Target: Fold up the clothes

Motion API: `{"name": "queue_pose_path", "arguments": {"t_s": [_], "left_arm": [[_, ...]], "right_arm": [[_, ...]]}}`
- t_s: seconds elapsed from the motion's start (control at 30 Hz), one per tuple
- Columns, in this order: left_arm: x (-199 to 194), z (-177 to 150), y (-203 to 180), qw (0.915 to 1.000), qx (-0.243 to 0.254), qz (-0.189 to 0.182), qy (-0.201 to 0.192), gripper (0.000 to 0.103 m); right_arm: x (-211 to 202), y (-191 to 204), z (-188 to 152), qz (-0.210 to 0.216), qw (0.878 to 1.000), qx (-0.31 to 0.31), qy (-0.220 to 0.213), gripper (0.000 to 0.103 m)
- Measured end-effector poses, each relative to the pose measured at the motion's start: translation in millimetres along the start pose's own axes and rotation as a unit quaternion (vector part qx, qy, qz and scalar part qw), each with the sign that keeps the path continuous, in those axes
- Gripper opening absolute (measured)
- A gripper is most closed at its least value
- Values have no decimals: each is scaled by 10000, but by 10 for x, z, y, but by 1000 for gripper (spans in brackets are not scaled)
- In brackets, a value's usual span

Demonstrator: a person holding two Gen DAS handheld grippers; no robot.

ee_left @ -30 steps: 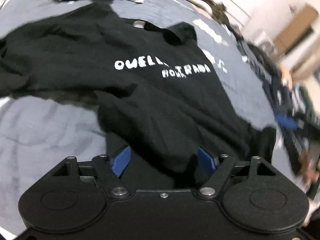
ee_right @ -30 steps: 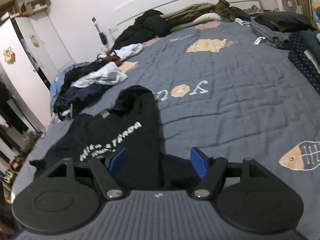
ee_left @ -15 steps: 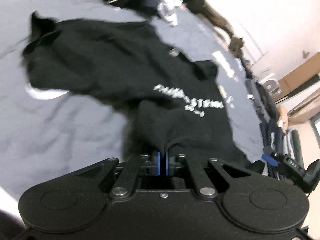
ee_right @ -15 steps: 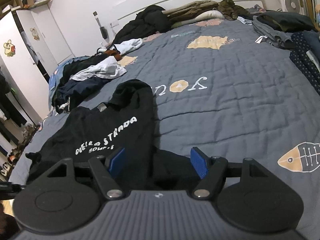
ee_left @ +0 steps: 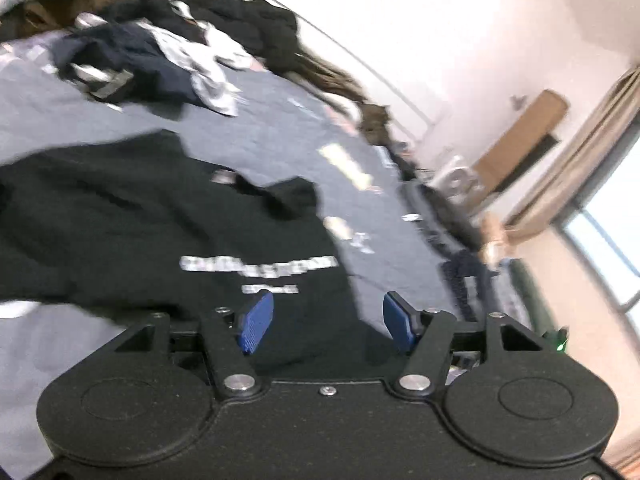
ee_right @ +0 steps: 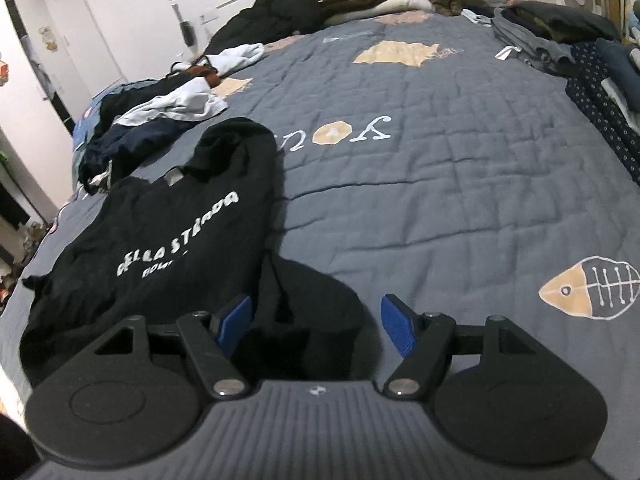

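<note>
The soft black T-shirt (ee_right: 168,232) lies rumpled on the quilted grey bedcover (ee_right: 440,184); the left gripper (ee_left: 328,322) and the right gripper (ee_right: 316,326) are spread, empty.

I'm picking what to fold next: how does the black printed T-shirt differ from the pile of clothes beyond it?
The black T-shirt lies spread fairly flat, white lettering up; the clothes pile is crumpled and heaped. The T-shirt is one colour; the pile mixes white, navy and black. Both rest on the grey quilt.
</note>
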State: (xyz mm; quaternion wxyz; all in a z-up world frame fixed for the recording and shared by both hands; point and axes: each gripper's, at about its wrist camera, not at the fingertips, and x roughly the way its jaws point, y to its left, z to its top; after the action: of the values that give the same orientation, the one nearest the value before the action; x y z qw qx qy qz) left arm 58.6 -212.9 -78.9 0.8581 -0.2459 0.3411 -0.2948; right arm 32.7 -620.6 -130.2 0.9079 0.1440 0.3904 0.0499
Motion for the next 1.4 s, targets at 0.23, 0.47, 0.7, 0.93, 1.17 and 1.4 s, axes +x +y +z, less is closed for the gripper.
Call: {"name": "queue_pose_path", "arguments": {"t_s": [0.23,0.47,0.7,0.93,1.17,1.4], "left_arm": [[669,63,-123,9993,162,-300,-129,60],[742,-265,60,9957,523,-685,344,60],[787,-292,32,9948,595,-709,416,61],[787,-277,52,9959,539,-606,405,62],[773,-213,107,9968,432,-559,370,62],[703,-152,121,9971,343,-622,259,62]], "right_arm": [[-195,21,-183,-163,9986,-490,140,71],[-499,82,-354,-246,9882,-1510,-115,72],[-408,67,-462,-413,9656,-2490,631,72],[-75,101,-524,-191,9592,-2653,962,67],[-151,-5,-442,75,9750,-1551,1592,8],[-807,-69,-255,680,9823,-401,1701,8]]}}
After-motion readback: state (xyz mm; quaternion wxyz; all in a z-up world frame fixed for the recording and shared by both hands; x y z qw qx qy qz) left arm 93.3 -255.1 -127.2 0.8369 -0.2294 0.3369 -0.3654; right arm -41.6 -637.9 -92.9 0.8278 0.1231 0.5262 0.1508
